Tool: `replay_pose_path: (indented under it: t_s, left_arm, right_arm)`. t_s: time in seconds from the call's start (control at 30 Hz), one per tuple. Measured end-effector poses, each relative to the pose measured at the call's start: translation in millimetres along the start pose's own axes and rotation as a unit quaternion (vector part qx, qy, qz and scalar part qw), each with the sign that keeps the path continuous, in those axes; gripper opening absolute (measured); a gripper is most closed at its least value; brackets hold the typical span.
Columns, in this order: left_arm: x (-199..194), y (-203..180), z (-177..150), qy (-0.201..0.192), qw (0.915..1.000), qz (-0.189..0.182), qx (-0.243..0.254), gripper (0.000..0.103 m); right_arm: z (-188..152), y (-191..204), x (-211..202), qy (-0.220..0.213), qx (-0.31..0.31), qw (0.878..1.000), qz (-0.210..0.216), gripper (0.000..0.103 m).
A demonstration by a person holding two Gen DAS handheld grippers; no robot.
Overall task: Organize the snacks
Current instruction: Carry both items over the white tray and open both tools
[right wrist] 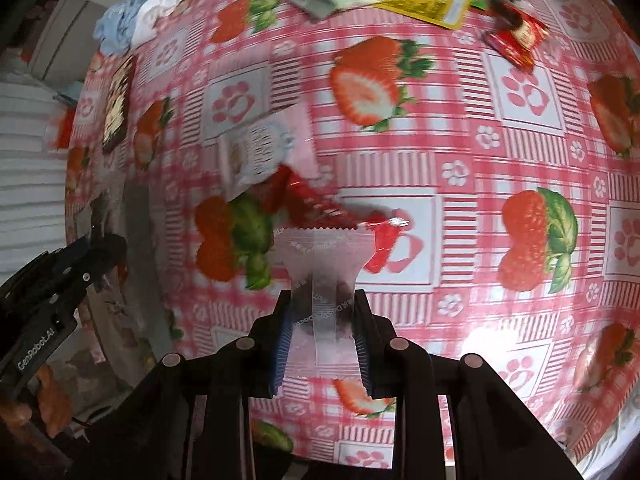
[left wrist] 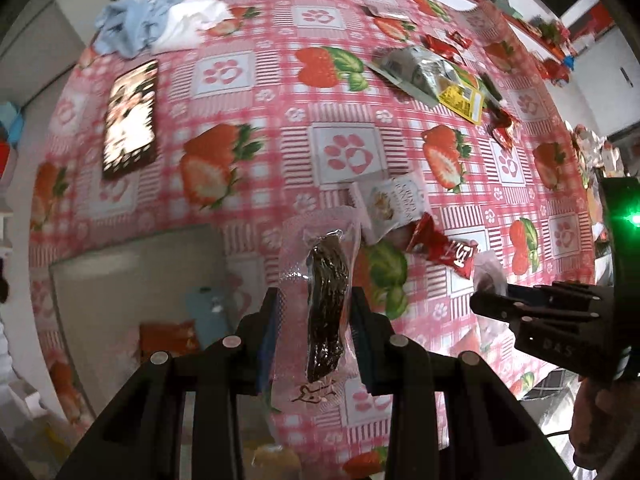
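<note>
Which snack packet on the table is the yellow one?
The yellow packet lies far across the table, tucked against the silver bag. The small packets nearby are red or white.

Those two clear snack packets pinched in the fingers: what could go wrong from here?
The left gripper holds its dark snack packet by slippery clear film, so it might slide out. The right gripper grips only the lower part of its clear packet, which could twist loose and land among the red packets below.
</note>
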State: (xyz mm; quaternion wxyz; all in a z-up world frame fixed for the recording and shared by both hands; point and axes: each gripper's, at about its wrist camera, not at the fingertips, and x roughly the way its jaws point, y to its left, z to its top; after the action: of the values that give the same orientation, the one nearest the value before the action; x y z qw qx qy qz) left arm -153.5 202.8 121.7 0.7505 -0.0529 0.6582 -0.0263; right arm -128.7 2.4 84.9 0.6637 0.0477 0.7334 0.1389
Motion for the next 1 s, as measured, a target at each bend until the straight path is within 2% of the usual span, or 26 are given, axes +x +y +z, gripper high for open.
replay_pose_path:
  t_s: [0.47, 0.8, 1.0]
  left_arm:
    - [-24, 70, -40, -0.016, 0.9976, 0.003, -0.068, 0.037]
    - [-21, 131, -74, -0.008, 0.9903, 0.023, -0.137, 0.037]
    - [-16, 149, -84, -0.004, 0.988, 0.029, -0.151, 0.037]
  right_arm:
    - [0, 99, 9, 0.009, -0.105, 0.994, -0.01, 0.03]
    - [-6, 168, 26, 0.023, -0.179, 0.984, -0.013, 0.03]
    - [-10, 203, 36, 0.034, -0.214, 0.976, -0.014, 0.03]
